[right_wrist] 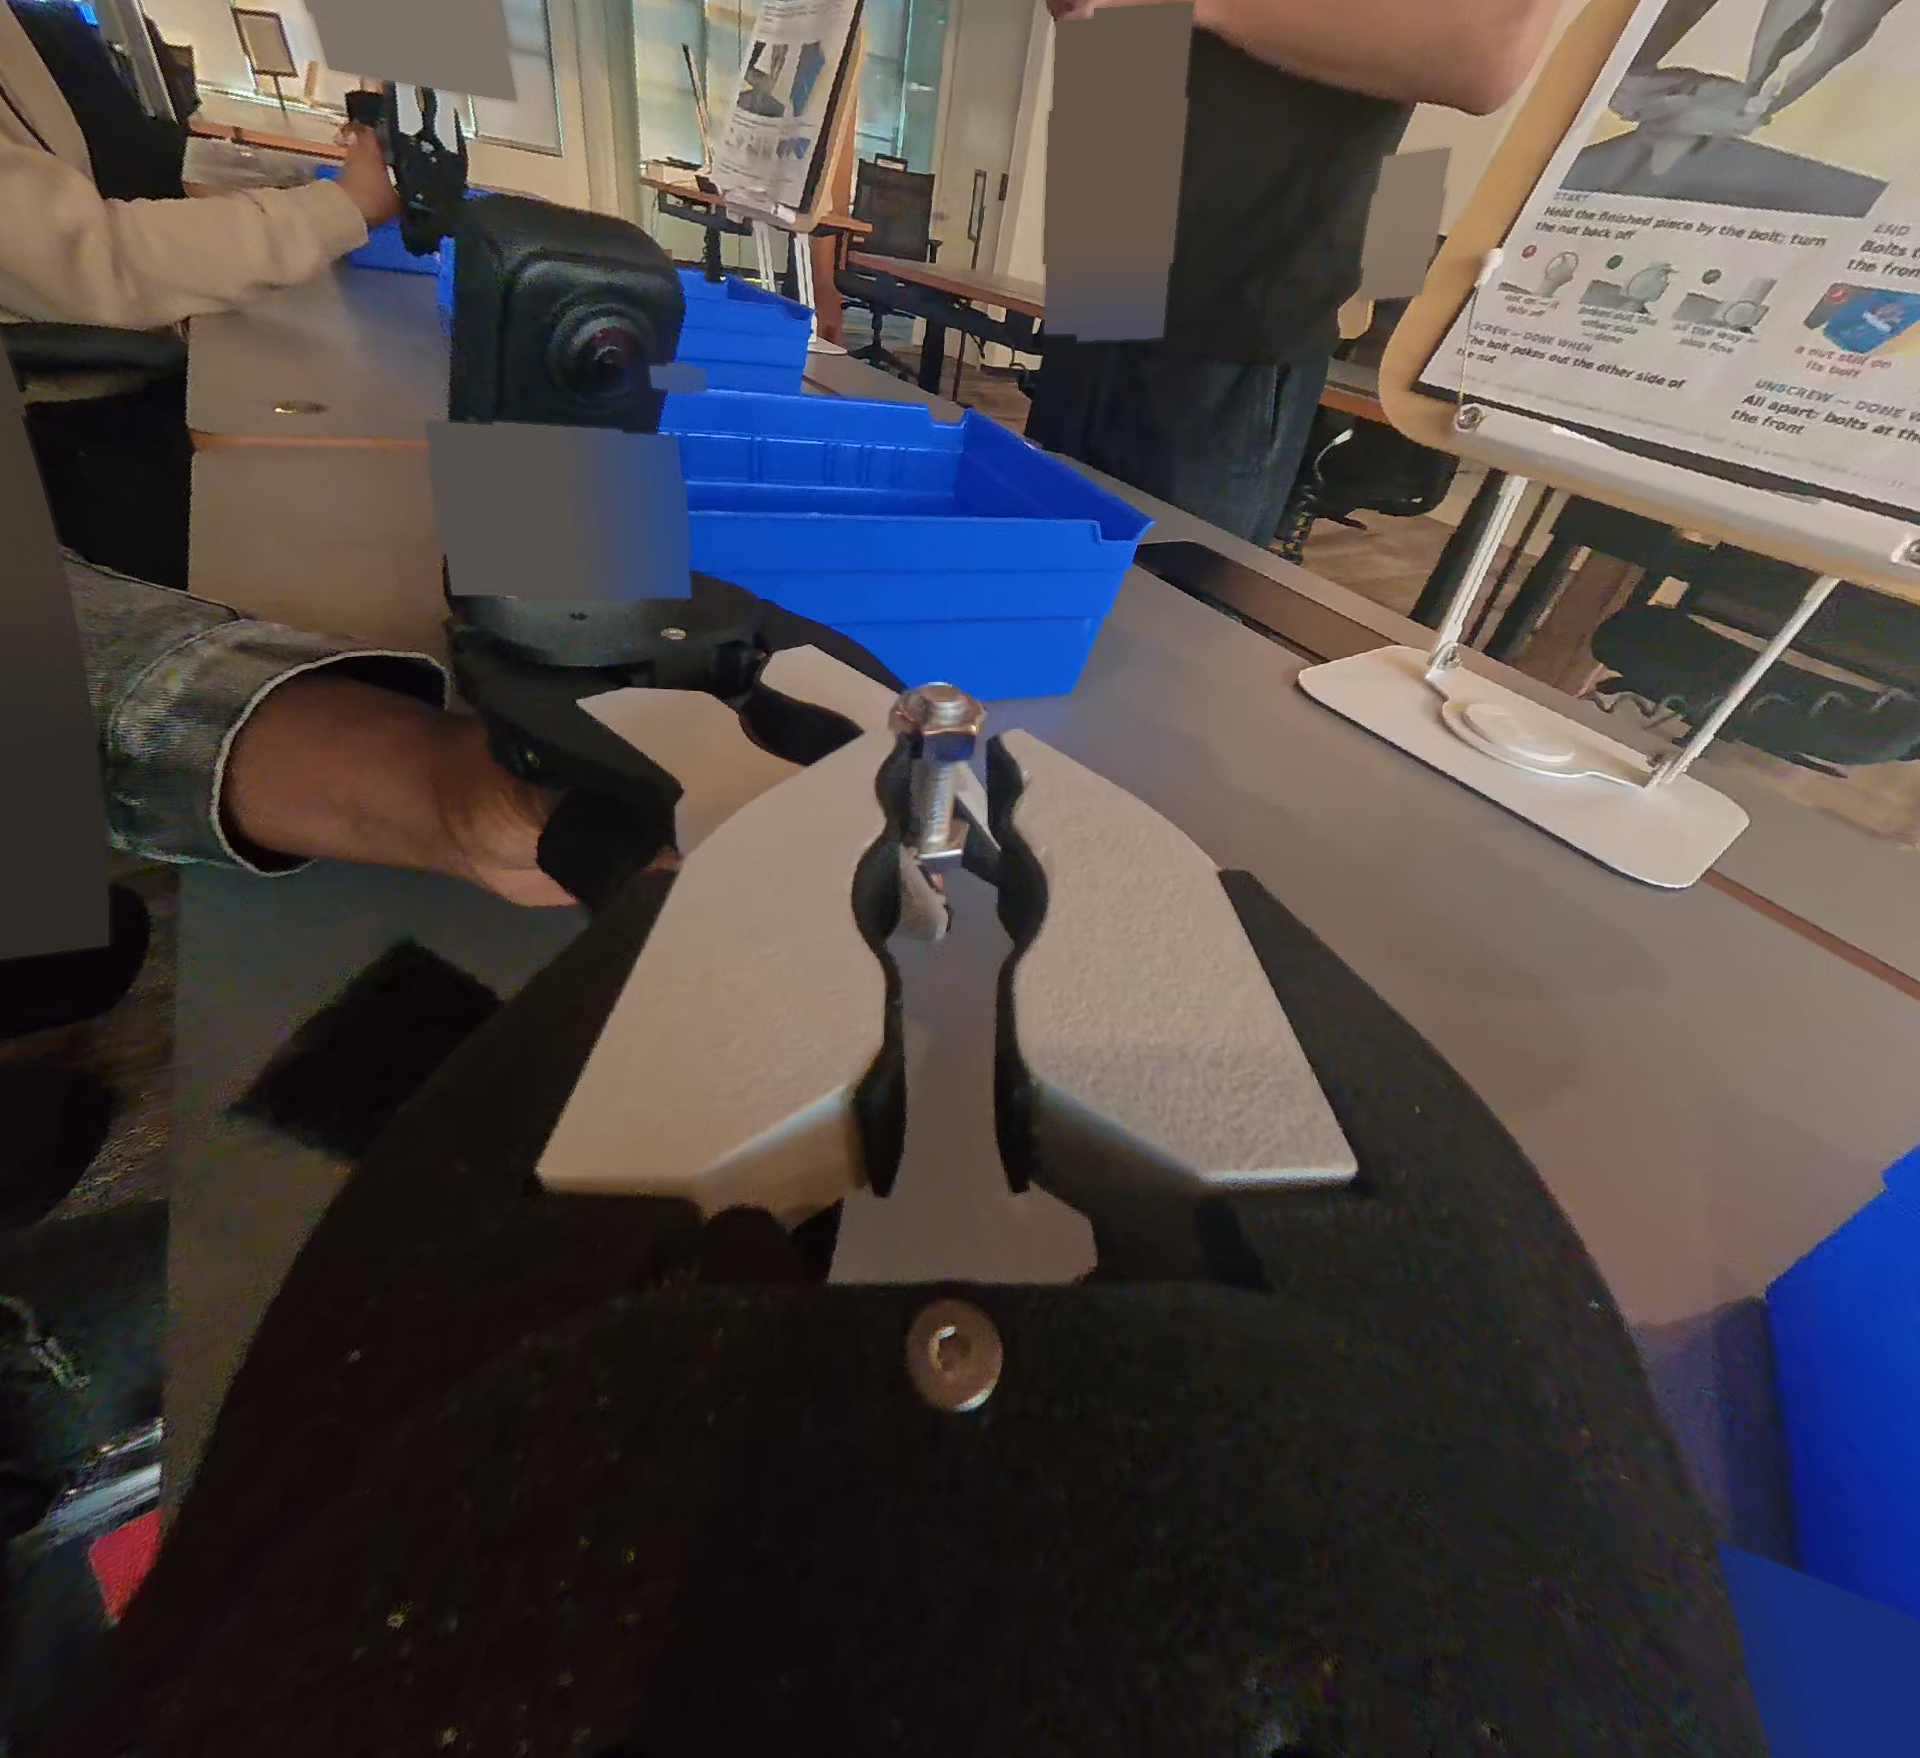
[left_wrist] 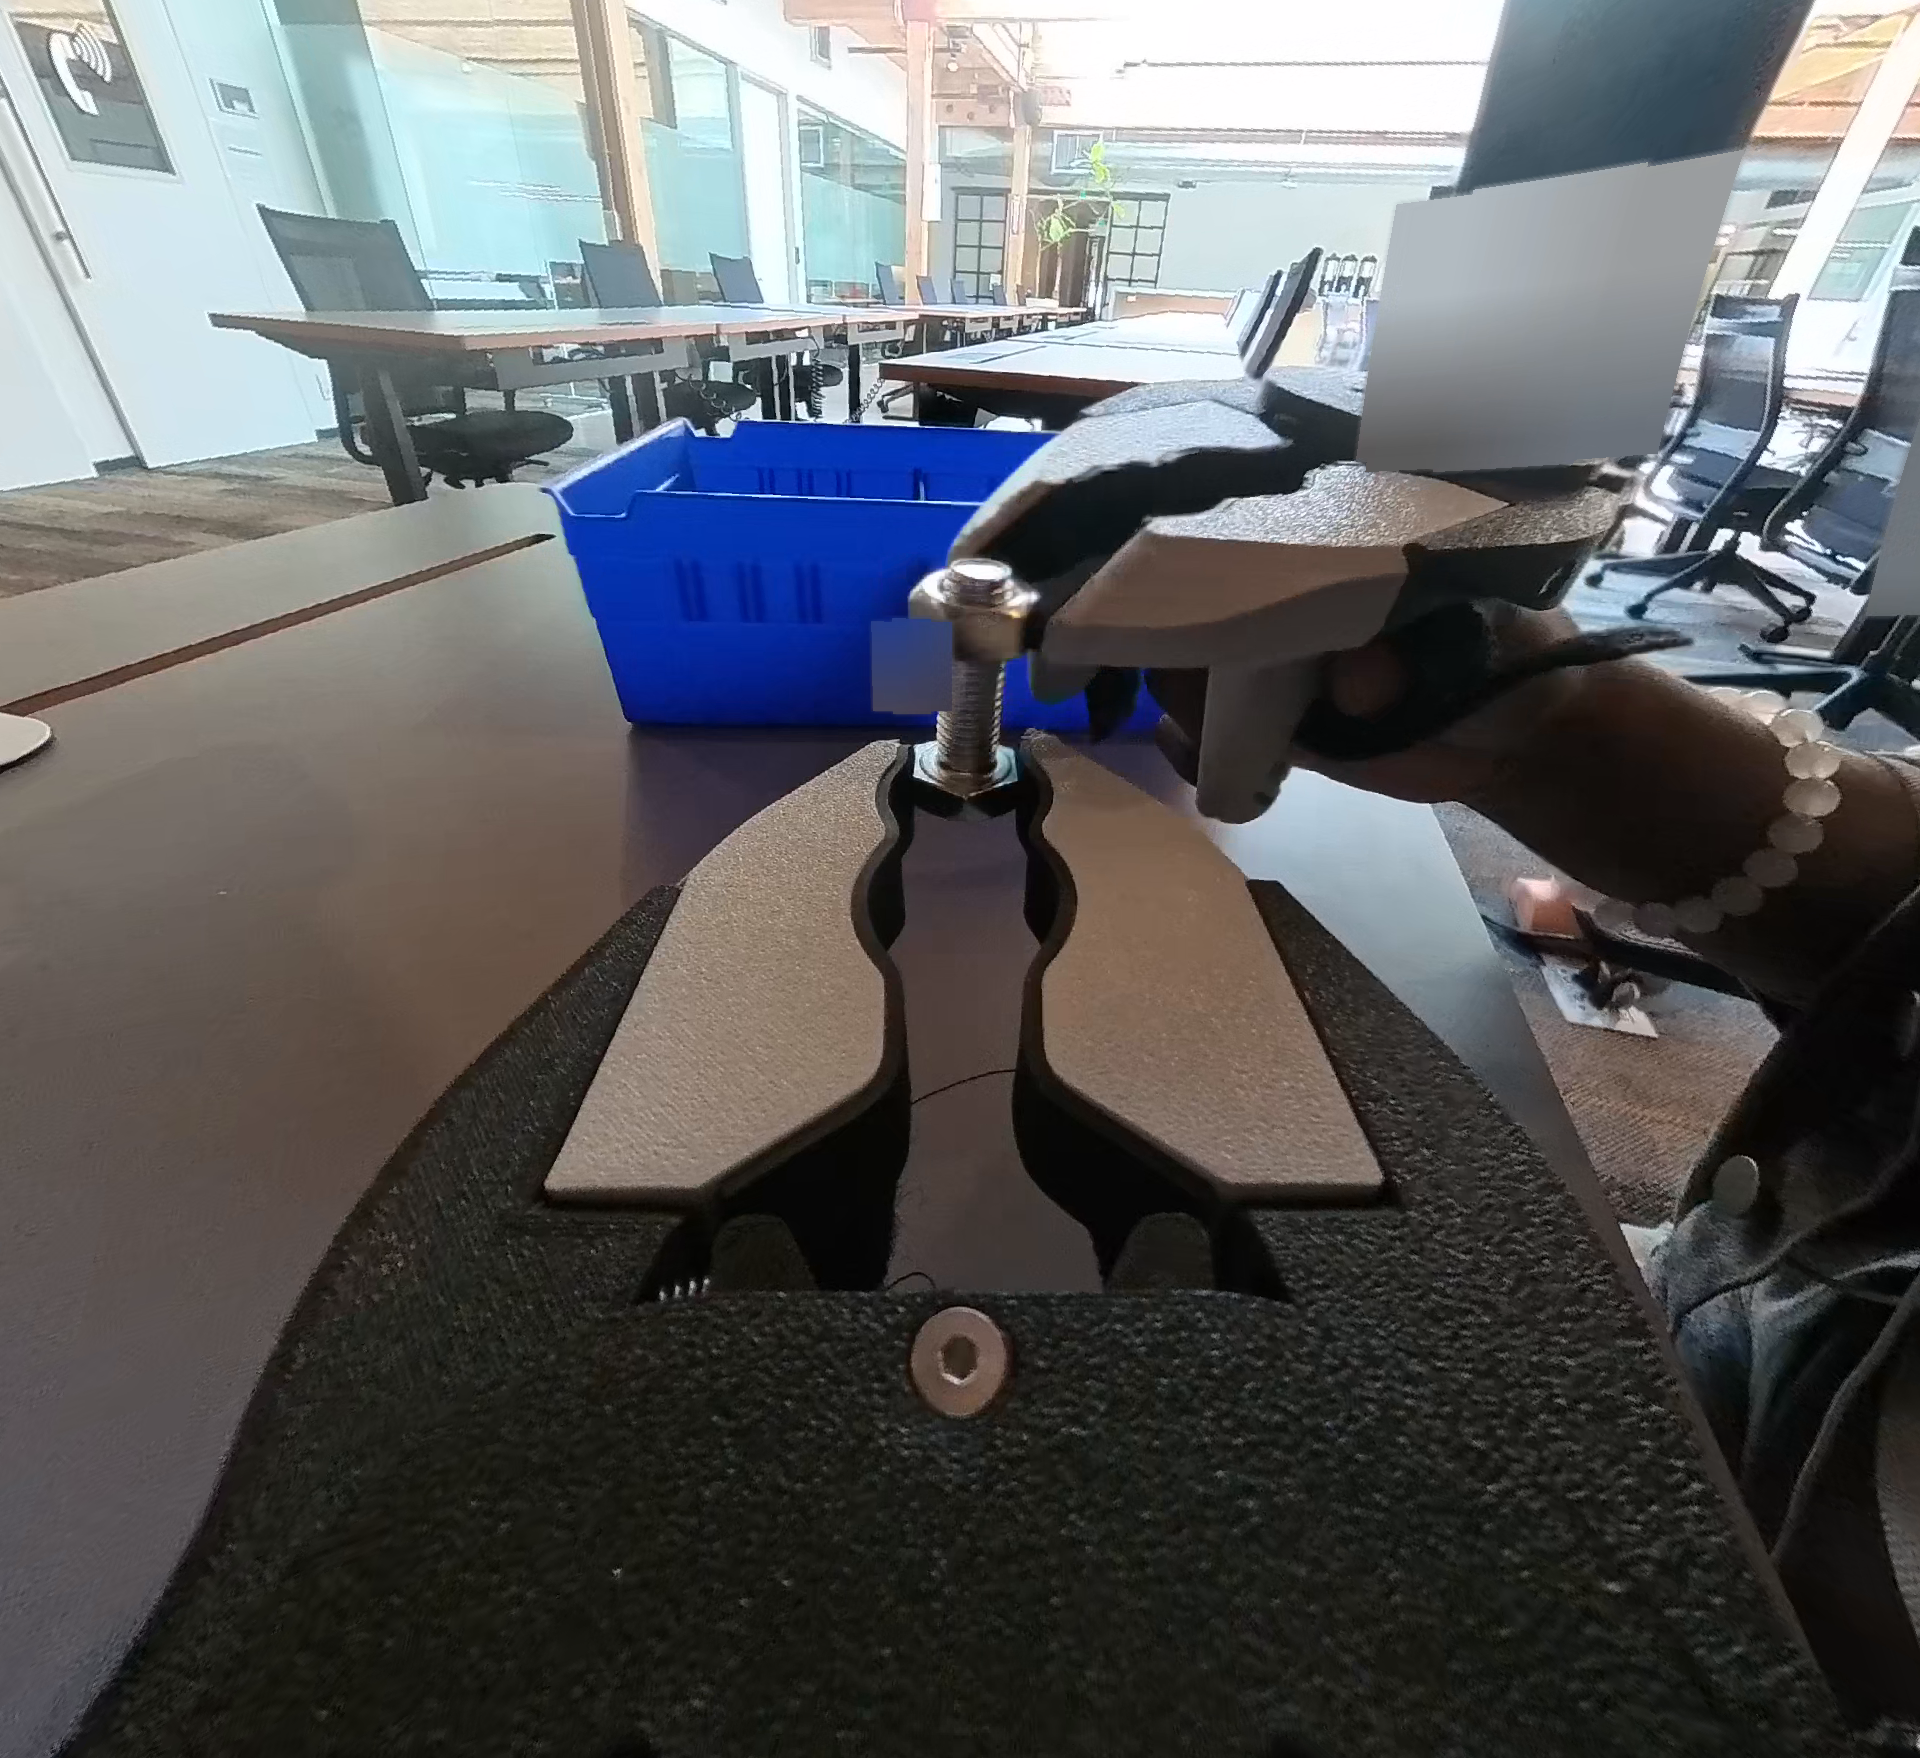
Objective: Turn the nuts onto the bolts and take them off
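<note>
Blue plastic bin (left_wrist: pixel 790 565) sits on the dark table (left_wrist: pixel 312 877) just behind the work; contents can't be seen. Silver bolt (left_wrist: pixel 964 711), threaded shank, stands upright, long axis vertical, hex head down. L gripper (left_wrist: pixel 966 778) is clamped on the head. R gripper (right_wrist: pixel 940 752) grips the silver nut (left_wrist: pixel 975 607) at the shank's top end.

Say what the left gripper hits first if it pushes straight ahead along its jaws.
Likely the blue bin, straight beyond the left gripper, whose jaws are shut on the bolt. Bare table lies between them; depth is uncertain.
</note>
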{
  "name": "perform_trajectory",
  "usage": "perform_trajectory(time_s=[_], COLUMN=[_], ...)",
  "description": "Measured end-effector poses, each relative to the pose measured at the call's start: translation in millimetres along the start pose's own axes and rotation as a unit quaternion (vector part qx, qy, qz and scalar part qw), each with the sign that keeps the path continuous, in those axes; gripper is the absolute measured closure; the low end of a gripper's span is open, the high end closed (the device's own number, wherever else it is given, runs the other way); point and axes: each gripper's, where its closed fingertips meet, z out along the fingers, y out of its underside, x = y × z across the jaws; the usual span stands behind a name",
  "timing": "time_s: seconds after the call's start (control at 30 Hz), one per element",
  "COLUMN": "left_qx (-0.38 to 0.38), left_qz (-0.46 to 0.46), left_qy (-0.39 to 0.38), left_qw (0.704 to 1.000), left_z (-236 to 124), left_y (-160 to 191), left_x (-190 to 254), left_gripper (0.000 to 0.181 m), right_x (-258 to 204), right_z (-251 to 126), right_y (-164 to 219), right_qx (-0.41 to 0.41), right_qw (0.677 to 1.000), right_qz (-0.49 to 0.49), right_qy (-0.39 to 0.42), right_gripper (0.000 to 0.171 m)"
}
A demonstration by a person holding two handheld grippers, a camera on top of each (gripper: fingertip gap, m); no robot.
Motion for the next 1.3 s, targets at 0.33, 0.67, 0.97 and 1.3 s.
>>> perform_trajectory(time_s=[0.33, 0.67, 0.97, 1.3], left_qx=[-0.002, -0.002, -0.002, -0.003], left_qz=[0.006, 0.008, 0.006, 0.008], left_qy=[0.002, 0.001, 0.000, 0.000], left_qw=[1.000, 1.000, 1.000, 1.000], left_z=[-0.1, 0.0, -0.5, 0.1], left_y=[0.4, 0.7, 0.6, 0.8], left_x=[0.8, 0.3, 0.2, 0.9], left_gripper=[0.163, 0.163, 0.163, 0.163], right_x=[2.7, 0.2, 4.7, -1.3], right_z=[-4.2, 3.2, -6.4, 1.8], right_y=[-2.3, 0.8, -0.7, 2.5], right_qx=[0.012, -0.001, 0.007, 0.000], right_qw=[1.000, 1.000, 1.000, 0.999], right_qz=[0.025, 0.015, 0.005, 0.039], right_qy=[-0.006, -0.005, 0.005, -0.031], right_gripper=[0.142, 0.145, 0.171, 0.125])
